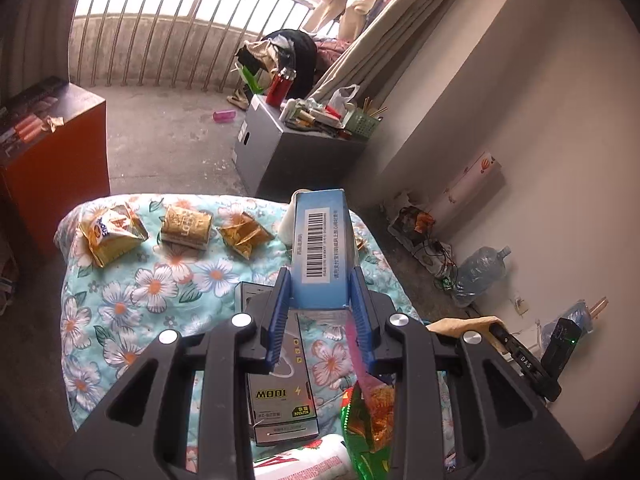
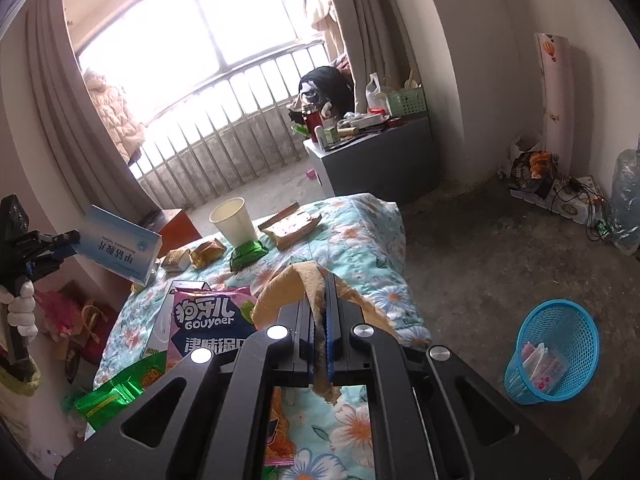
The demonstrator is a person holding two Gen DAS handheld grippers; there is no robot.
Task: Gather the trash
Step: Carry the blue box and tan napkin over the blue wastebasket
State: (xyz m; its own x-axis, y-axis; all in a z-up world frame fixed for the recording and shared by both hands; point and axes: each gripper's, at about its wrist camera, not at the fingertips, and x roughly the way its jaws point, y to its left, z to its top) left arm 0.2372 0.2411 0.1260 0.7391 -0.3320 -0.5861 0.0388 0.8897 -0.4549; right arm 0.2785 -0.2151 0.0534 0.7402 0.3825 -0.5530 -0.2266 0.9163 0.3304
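Note:
My left gripper (image 1: 320,280) is shut on a blue carton with a barcode (image 1: 322,240), held up over the floral cloth (image 1: 120,300). From the right wrist view the same carton (image 2: 120,244) hangs at the left in that gripper (image 2: 60,246), with a white-gloved hand (image 2: 22,312) below it. My right gripper (image 2: 322,284) is shut on a tan crumpled wrapper (image 2: 280,292). Three gold wrappers (image 1: 112,236) (image 1: 186,226) (image 1: 244,236), a paper cup (image 2: 234,220), a pink snack packet (image 2: 208,320) and green packets (image 2: 248,254) lie on the cloth.
A blue mesh basket (image 2: 556,344) with a few wrappers inside stands on the concrete floor at the right. A grey cabinet (image 1: 288,152) loaded with clutter is beyond the cloth, and an orange cabinet (image 1: 56,160) at the left. A water jug (image 1: 480,272) and cables sit by the wall.

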